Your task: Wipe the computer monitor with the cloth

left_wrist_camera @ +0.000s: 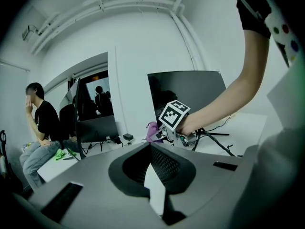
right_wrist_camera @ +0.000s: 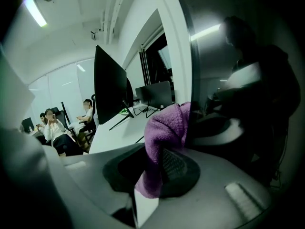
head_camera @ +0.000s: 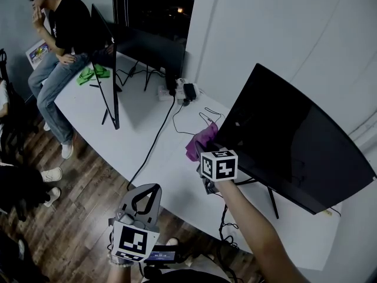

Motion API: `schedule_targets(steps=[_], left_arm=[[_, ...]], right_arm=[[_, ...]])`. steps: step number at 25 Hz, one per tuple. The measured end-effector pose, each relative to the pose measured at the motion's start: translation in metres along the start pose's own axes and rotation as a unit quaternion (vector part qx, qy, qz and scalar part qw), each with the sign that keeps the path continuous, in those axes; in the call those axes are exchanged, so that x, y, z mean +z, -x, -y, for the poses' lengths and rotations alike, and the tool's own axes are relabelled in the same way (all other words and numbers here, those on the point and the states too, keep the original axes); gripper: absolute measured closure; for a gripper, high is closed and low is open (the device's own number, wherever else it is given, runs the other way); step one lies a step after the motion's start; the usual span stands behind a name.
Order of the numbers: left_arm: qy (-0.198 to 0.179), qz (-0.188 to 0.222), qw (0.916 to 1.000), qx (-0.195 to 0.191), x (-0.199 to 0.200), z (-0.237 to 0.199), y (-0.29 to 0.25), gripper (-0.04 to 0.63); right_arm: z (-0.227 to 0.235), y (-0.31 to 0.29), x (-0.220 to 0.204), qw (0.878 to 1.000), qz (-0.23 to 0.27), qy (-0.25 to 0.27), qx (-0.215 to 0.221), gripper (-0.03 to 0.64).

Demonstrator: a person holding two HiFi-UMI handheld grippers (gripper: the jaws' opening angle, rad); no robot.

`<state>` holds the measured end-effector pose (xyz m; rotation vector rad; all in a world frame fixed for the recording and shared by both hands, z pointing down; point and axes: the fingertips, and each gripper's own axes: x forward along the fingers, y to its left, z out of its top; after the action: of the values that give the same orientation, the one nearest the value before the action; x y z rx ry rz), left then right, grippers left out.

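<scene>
The big black curved monitor (head_camera: pixel 294 152) stands on the white table (head_camera: pixel 141 122) at the right. My right gripper (head_camera: pixel 206 152) is shut on a purple cloth (head_camera: pixel 201 141), and the cloth is pressed against the screen's lower left edge. In the right gripper view the cloth (right_wrist_camera: pixel 164 132) bunches up between the jaws, touching the dark screen (right_wrist_camera: pixel 238 80). My left gripper (head_camera: pixel 152 188) hangs low over the floor in front of the table, shut and holding nothing. From the left gripper view, the monitor (left_wrist_camera: pixel 190 92) and cloth (left_wrist_camera: pixel 153 131) lie ahead.
A second monitor (head_camera: pixel 109 81) stands edge-on at the left, with a third (head_camera: pixel 150 46) behind it. A power strip (head_camera: pixel 182 90) and cables lie between them. A person (head_camera: pixel 62 34) sits at the table's far left end beside a green object (head_camera: pixel 93 72).
</scene>
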<state>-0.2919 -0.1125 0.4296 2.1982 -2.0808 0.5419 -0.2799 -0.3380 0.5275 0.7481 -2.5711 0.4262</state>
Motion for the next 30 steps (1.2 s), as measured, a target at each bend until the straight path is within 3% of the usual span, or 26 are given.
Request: schedule_targets(steps=[14, 30], left_arm=[[-0.016, 0.025, 0.9993, -0.022, 0.021, 0.013, -0.007, 0.591], [-0.033, 0.043, 0.9973, -0.050, 0.043, 0.026, -0.011, 0.591]], right_arm=[[0.008, 0.040, 0.049, 0.996, 0.067, -0.062, 0.001, 0.549], [0.001, 0.082, 0.115, 0.983, 0.146, -0.111, 0.021, 0.549]])
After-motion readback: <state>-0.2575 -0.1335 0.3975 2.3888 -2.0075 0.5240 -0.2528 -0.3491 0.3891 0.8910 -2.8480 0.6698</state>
